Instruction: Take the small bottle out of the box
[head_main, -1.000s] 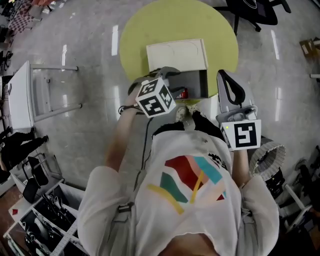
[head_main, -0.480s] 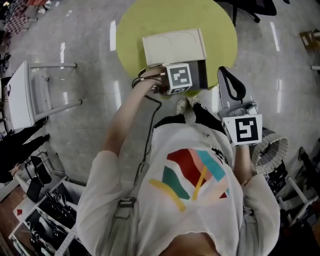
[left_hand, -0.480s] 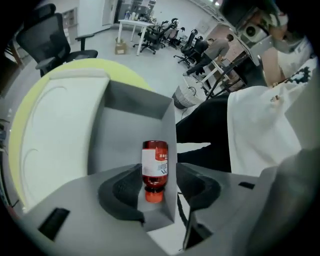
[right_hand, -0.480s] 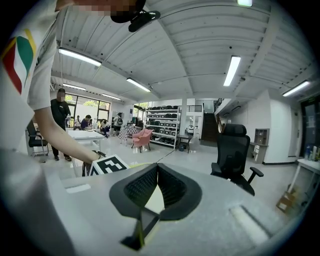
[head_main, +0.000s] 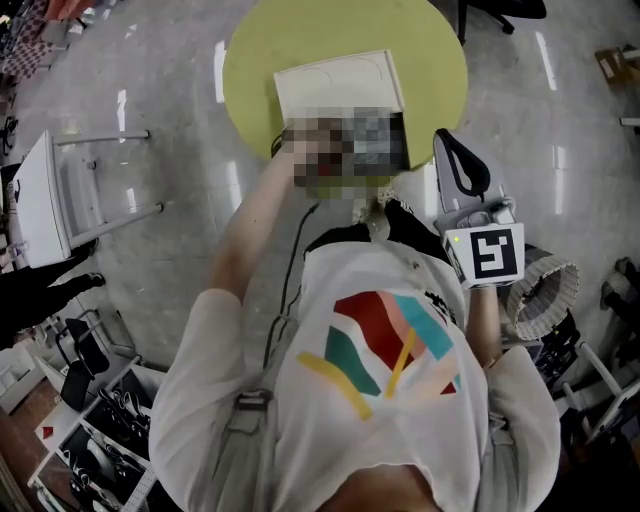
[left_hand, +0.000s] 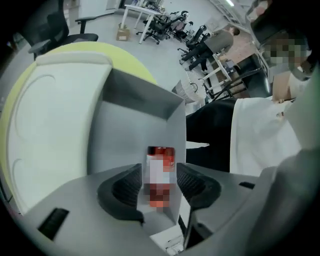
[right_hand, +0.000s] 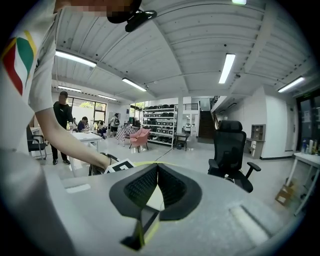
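The small bottle (left_hand: 160, 172), red-capped with a pale label, stands inside the grey box (left_hand: 130, 125) against its right wall. My left gripper (left_hand: 160, 181) reaches into the box and its black pads sit against both sides of the bottle, shut on it. In the head view the box's white lid (head_main: 335, 85) lies open on the round yellow table (head_main: 250, 60); a mosaic patch covers the box's inside and the left gripper. Off the table's right edge, my right gripper (head_main: 450, 145) is held up, shut and empty. Its pads (right_hand: 145, 187) meet in the right gripper view.
A white table frame (head_main: 60, 190) stands on the floor to the left. A woven basket (head_main: 545, 295) sits at the right beside me. A black office chair (right_hand: 230, 150) and people at desks (right_hand: 62, 120) show in the right gripper view.
My left gripper has moved from in front of my chest forward to the table and into the box. The right gripper has stayed about where it was.
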